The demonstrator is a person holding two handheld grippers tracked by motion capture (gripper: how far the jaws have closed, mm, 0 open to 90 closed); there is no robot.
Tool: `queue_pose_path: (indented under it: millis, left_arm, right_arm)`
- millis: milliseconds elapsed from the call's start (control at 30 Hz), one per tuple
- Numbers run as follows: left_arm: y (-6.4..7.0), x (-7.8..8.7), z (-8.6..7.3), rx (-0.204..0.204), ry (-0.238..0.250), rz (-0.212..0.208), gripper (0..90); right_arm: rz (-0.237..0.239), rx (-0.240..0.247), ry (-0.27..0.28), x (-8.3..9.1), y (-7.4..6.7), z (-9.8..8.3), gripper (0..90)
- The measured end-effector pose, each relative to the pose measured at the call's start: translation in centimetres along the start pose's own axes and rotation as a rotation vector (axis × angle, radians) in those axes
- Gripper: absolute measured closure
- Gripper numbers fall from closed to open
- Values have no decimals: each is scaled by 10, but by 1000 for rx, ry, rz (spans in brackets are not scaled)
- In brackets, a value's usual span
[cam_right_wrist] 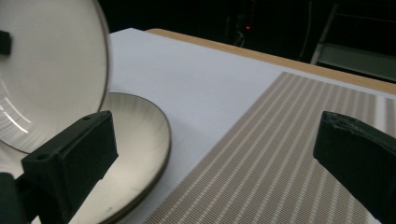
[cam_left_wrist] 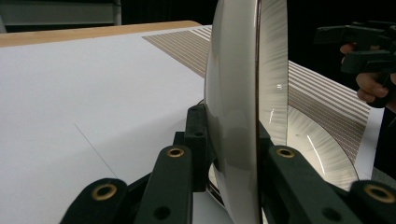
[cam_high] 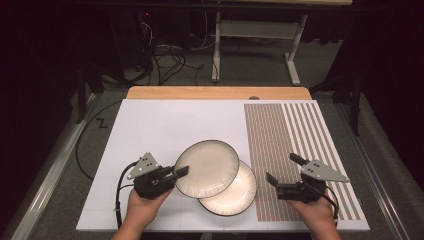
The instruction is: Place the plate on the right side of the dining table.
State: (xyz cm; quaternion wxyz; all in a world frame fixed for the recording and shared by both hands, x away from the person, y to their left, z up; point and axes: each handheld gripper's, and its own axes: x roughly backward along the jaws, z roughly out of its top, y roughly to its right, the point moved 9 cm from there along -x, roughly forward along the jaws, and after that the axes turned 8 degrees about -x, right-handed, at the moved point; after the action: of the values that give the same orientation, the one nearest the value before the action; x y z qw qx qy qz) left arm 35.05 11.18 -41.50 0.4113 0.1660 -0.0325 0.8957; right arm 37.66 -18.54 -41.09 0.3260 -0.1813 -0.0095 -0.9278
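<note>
I am facing a white table frame (cam_high: pixel 260 40) standing beyond my wooden tabletop (cam_high: pixel 215 93); cables (cam_high: pixel 165 60) are lying left of it on grey floor (cam_high: pixel 250 65).

The upper plate (cam_high: pixel 206 168) is covering part of the lower plate (cam_high: pixel 237 192). The left tongs (cam_left_wrist: pixel 233 158) are hiding the upper plate's gripped rim, and the frame edges are cutting off both plates in the gripper views.

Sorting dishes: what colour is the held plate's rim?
Dark brown rim on the cream upper plate, clearest in the high view.
</note>
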Motion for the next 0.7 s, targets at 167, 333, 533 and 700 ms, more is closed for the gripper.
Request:
queue_pose_path:
  millis: [167,333,533,700]
  left_arm:
    - [0,0,0,-1,0,-3,775]
    - [0,1,0,0,0,-1,775]
    - [0,1,0,-12,0,0,775]
    - [0,2,0,-19,0,1,775]
  right_arm:
    - [75,22,-55,-22,-26,-3,58]
    - [141,22,-73,-40,-46,-2,107]
    - [179,-9,-92,-57,-56,1,166]
    - [217,-42,-107,-67,-63,4,333]
